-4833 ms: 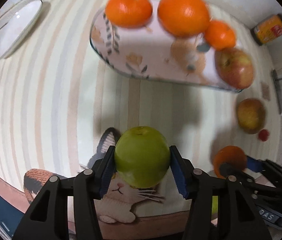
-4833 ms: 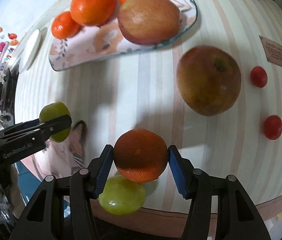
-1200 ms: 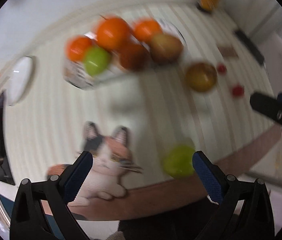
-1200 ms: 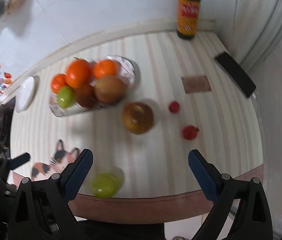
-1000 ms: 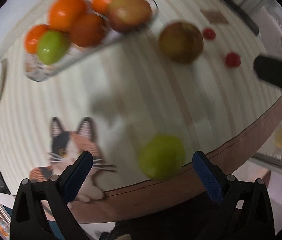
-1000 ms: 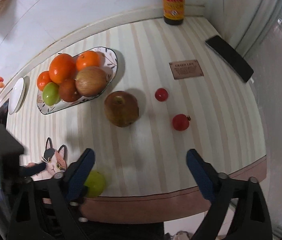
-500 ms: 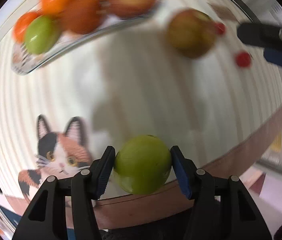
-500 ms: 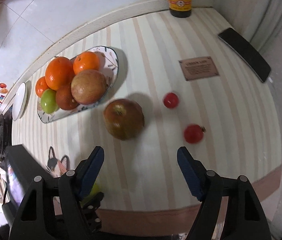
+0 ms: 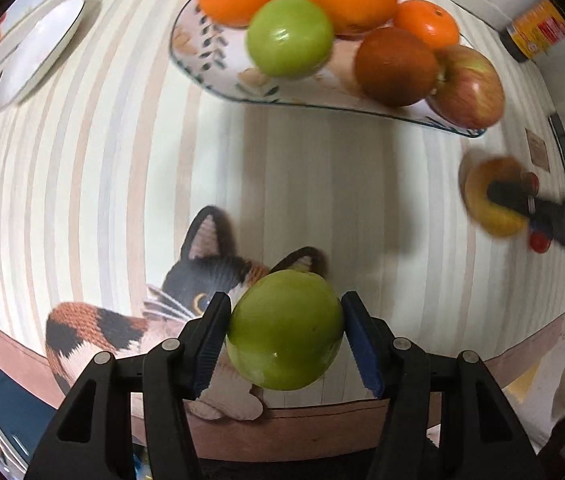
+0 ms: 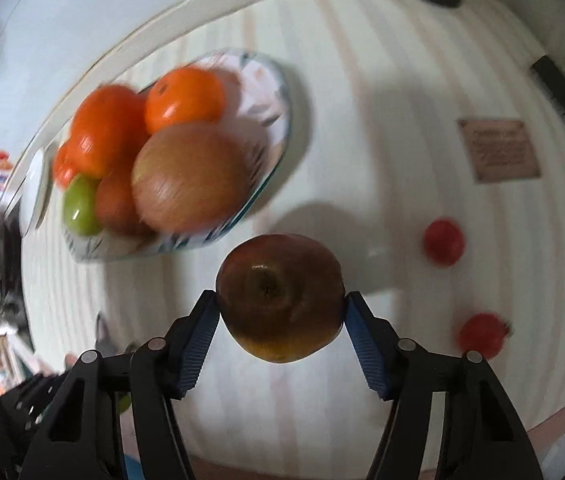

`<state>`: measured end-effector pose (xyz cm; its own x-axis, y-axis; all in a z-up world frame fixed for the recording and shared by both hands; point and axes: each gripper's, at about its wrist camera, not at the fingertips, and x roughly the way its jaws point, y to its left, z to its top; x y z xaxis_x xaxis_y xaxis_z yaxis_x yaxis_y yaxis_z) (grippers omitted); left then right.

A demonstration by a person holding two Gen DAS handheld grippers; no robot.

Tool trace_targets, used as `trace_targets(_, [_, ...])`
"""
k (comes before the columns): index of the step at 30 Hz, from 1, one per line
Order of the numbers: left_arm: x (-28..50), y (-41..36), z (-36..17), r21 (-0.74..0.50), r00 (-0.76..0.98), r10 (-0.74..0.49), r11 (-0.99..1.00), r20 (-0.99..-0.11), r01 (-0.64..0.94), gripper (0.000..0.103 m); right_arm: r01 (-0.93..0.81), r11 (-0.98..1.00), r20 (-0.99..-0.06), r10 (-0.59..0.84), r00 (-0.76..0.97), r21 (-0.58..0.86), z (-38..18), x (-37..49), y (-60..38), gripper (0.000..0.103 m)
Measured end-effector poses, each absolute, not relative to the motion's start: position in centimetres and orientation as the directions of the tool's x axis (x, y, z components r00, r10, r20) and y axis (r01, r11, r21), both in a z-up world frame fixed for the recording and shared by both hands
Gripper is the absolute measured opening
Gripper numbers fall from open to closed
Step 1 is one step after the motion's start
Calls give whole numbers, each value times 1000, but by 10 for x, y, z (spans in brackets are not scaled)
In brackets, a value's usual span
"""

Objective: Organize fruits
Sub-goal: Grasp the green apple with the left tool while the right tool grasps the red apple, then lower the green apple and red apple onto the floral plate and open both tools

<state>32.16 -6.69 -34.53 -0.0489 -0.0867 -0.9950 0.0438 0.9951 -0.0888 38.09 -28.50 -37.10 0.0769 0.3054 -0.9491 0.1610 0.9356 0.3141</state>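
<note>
Left wrist view only: left gripper [image 9: 284,338] clamped on a green fruit [image 9: 284,330], pads tight on both sides, above the cat print [image 9: 186,296] at the tablecloth's [image 9: 122,160] near edge. The right wrist view catches only a sliver of that green low at left.

Right wrist view only: right gripper [image 10: 280,316], jaws just been closing, blue pads now against both flanks of a brown-red apple [image 10: 280,296]. Apple sits on the cloth just near of the patterned plate [image 10: 270,128], stem dimple facing the camera, round, no clear long axis. Skin dark red-brown, yellowish underneath.

Plate holds oranges, a green fruit, a brown one and a red apple [image 9: 468,86]. Two small red fruits [image 10: 442,242] lie to the right.
</note>
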Motion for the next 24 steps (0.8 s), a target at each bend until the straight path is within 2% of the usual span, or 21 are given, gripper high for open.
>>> trace_targets(6, [319,-45,-356,-125,-84,-123,992,-989,9,55,40,938,-939,345,-12,344,-371,338,-240,66])
trace_targets(17, [337,-30,-363,-141,-85,-140,990,-986,0,55,28,942,-942,335,0,334,-377,335,-233,68])
trace_targets(24, [347,-33,-318,-200,-6,-201,979,-980,-32,55,31,939,-939,341,35,342,-363,342,-236,67])
